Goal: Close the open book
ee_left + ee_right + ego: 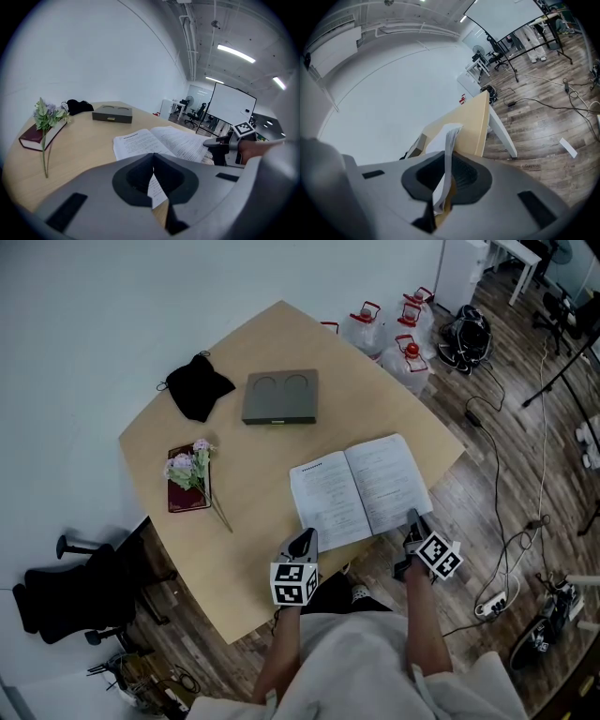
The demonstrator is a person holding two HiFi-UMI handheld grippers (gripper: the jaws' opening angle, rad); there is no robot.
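Two grippers sit at the near edge of a pale wooden table (253,559), one in each of my hands. The open book (361,488) lies flat in front of me near that edge, spine running away from me, both pages of print facing up.

My right gripper (412,521) is at the book's near right corner. Its jaws are almost together, pinched on a thin stack of pages (449,140) and what looks like the cover, seen edge-on between the pads.

My left gripper (303,542) rests just beside the book's near left corner. Its jaws are pressed together with nothing between them; the page shows only beyond the tips.

Further back on the table, well apart from the book, are a grey box (280,397), a black cloth (197,385) and a small red book (187,491) with a sprig of flowers (192,465) on it.

I judge the closing to be just beginning: the right half is gripped but the book is not yet folded. Next, I think, the right side must swing up and over the spine onto the left half, while my left gripper keeps out from under it.
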